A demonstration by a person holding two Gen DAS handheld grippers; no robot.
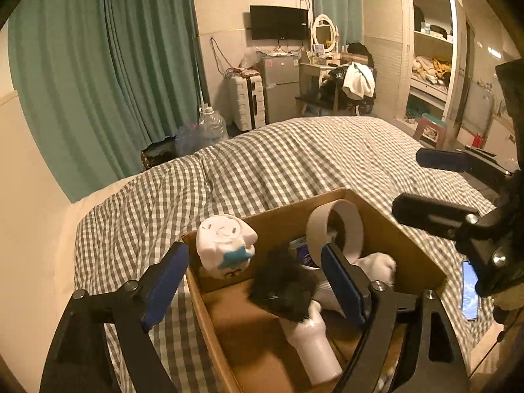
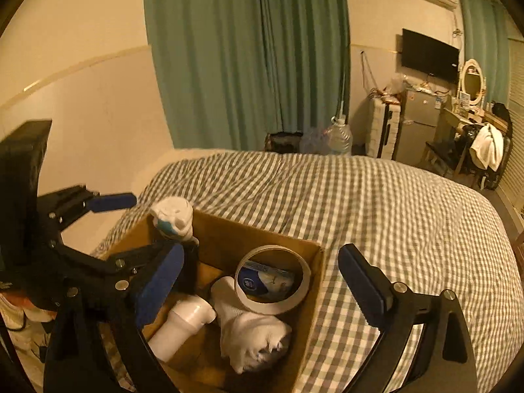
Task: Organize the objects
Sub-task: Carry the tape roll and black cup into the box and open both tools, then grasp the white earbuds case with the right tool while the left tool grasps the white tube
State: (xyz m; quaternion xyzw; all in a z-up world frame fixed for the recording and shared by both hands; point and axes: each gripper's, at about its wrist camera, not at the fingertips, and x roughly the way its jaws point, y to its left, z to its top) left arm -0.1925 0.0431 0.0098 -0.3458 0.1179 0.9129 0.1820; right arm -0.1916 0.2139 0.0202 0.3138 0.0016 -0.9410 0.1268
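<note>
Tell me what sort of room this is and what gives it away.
Most likely a lived-in bedroom. A bed with a checked duvet fills the middle, an open wardrobe holds clothes, and a dressing table with an oval mirror stands beside a wall TV.

both grippers are wide open and hold nothing; the left gripper point(image 1: 253, 285) points down and forward, and the right gripper point(image 2: 260, 285) hangs close beside it

Open cardboard box point(image 2: 314, 281) on bed holds tape roll point(image 2: 273, 280), white bottle point(image 2: 180, 327), socks point(image 2: 252, 340).
</note>
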